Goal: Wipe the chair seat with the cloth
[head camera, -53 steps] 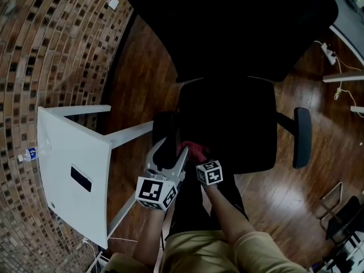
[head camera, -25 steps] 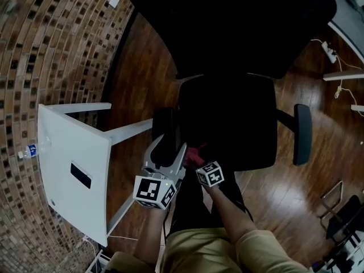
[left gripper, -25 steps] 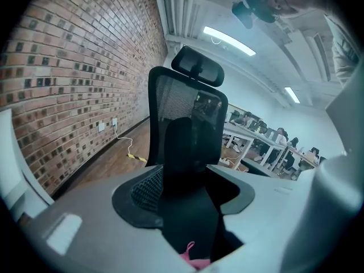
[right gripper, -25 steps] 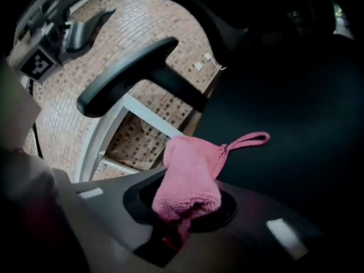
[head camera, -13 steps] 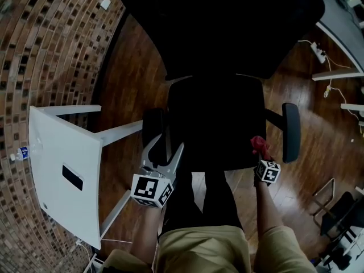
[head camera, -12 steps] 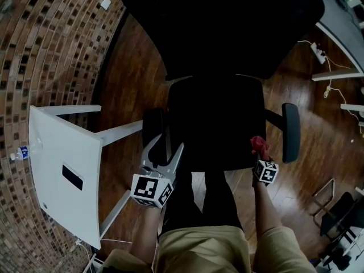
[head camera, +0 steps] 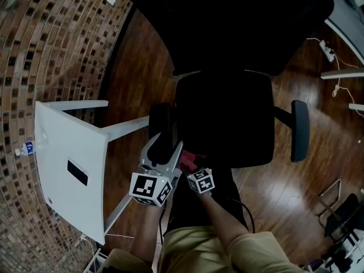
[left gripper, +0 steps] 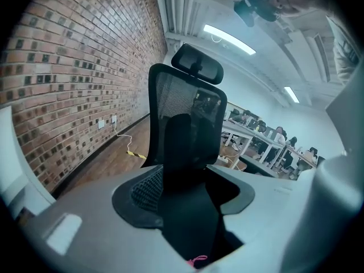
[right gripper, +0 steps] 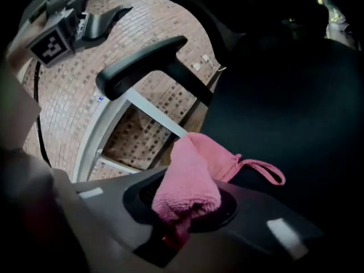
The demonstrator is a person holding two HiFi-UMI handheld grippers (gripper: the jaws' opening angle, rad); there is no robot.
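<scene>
The black chair seat (head camera: pixel 224 118) lies in front of me, dark and hard to read. My right gripper (head camera: pixel 193 167) is at its front left corner, shut on a pink cloth (head camera: pixel 190 160). In the right gripper view the cloth (right gripper: pixel 190 178) bulges up from the jaws, its loop trailing onto the seat (right gripper: pixel 296 107). My left gripper (head camera: pixel 163 152) hangs open by the front end of the left armrest (head camera: pixel 162 131), holding nothing. In the left gripper view the open jaws frame the chair back (left gripper: pixel 185 118), and a scrap of the pink cloth (left gripper: pixel 198 260) shows low down.
A white table (head camera: pixel 68 169) stands at the left against the curved brick wall, with a small bottle (head camera: pixel 25 148) beside it. The right armrest (head camera: pixel 300 129) juts out over the wooden floor. A power strip and cables (head camera: pixel 327 50) lie at the far right.
Half a second ago the right gripper held the cloth at the seat's front right, near the right armrest. It has since swept back to the front left corner. The left gripper has barely moved.
</scene>
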